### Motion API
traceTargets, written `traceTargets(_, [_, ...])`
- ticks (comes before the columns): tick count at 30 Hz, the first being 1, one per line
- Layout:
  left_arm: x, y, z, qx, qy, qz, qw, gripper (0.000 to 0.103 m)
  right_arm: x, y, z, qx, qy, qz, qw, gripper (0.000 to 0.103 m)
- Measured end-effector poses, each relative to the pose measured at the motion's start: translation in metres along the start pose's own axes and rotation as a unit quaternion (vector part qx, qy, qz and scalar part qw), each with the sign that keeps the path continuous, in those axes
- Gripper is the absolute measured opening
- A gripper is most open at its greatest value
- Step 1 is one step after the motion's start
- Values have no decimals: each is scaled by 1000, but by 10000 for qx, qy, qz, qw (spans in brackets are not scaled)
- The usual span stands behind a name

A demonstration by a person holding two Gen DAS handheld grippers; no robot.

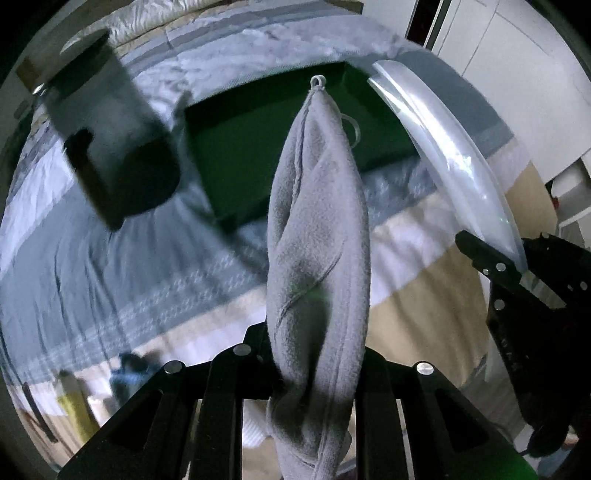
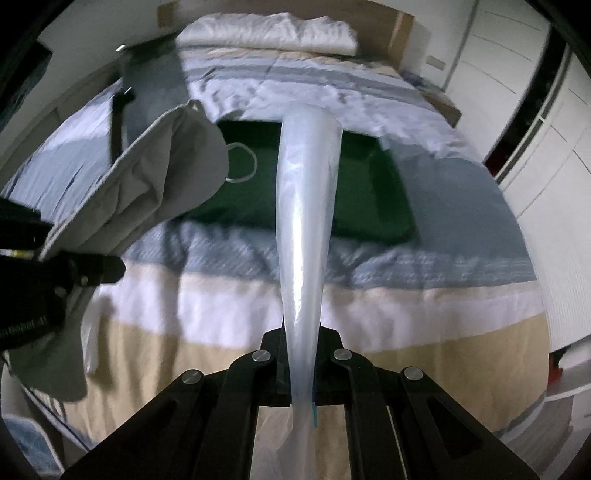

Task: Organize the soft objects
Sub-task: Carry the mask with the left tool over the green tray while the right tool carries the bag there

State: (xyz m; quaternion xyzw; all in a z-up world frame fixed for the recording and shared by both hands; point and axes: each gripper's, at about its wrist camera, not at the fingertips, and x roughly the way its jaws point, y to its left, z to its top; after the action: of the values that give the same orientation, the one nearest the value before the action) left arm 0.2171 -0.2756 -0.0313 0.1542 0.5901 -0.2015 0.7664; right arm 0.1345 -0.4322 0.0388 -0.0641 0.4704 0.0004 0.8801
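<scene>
My left gripper (image 1: 314,354) is shut on a grey fleece towel (image 1: 317,229) that sticks out ahead of it, a small loop at its tip; the towel also shows at the left of the right wrist view (image 2: 159,177). My right gripper (image 2: 301,354) is shut on a clear plastic bag (image 2: 304,206) held stretched out forward; the bag also shows at the right of the left wrist view (image 1: 443,147). Both are held above the foot of a bed. A dark green mat (image 2: 362,192) lies on the bed below them, with a white cord loop (image 2: 243,162) on it.
The bed has a blue, white and beige striped cover (image 2: 406,258) and a white pillow (image 2: 269,33) at its head. A dark cylindrical object (image 1: 110,140) shows blurred at the left. White wardrobe doors (image 2: 535,122) stand at the right.
</scene>
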Motion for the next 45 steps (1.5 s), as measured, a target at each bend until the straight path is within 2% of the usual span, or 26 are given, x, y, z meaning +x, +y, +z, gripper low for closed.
traceTargets(5, [7,-8,33,-127,-155,-35,9998,15,13,-27,27,219,-154,-88,9996,4])
traceTargets(13, [29,5,86,-509,-471,199,9974,15,47,-64,83,522,-427,-137,9976,4])
traceTargets(21, [66,25,129,-1218,-535,252,9908,15,103,-64,123,408,-338,-56,9986,4])
traceTargets(23, [74,28,138,-1318,-583,407,9887,15,120,-67,132,404,-284,-42,9988,4])
traceTargets(34, [105,54,163,-1885,-516,597,9789,15,183,-70,158,333,-70,-25,9994,5])
traceTargets(38, [114,63,166,-1926,-409,955,9758,15,206,-64,168,275,8,-130,9995,5])
traceTargets(41, [127,68,167,-1941,-208,1086,9747,15,222,-65,172,304,109,-188,9993,6])
traceTargets(45, [138,72,168,-1921,-128,1113,9750,15,240,-67,176,305,206,-280,9989,6])
